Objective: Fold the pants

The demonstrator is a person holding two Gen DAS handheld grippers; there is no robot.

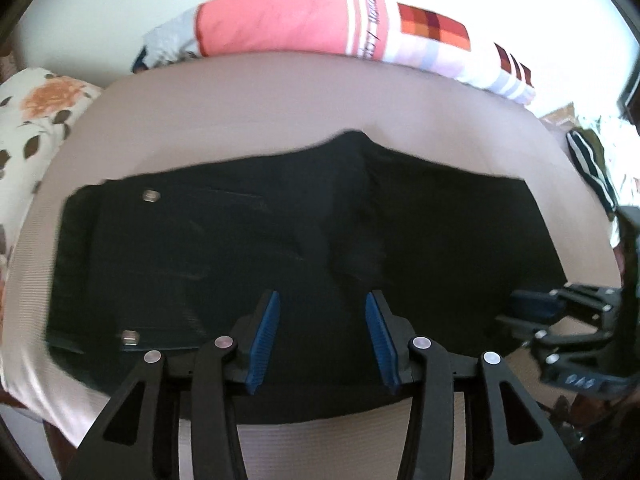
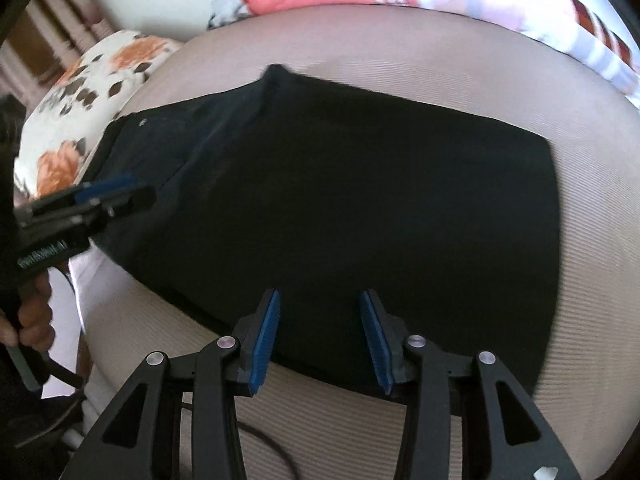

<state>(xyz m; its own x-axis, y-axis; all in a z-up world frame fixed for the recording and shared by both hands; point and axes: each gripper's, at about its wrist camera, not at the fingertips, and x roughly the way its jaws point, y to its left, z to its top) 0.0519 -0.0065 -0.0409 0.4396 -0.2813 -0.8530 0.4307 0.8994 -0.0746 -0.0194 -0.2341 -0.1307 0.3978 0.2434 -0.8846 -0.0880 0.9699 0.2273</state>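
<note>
Beige ribbed bedspread (image 1: pixel 248 92) carries the black fabric pants (image 1: pixel 280 220), waistband at left, lying flat as a compact rectangle (apparently folded once already). Left gripper (image 1: pixel 322 336) and right gripper (image 2: pixel 319 334) hover spread and empty over its near edge; further folds likely remain.

A bed (image 1: pixel 256 112) with a ribbed taupe cover fills the room's middle. A white wall (image 1: pixel 120 4) stands behind it, brightly lit. 2 pillows lie there: a floral one (image 1: pixel 36 116) and a coral one (image 1: pixel 276 20).
</note>
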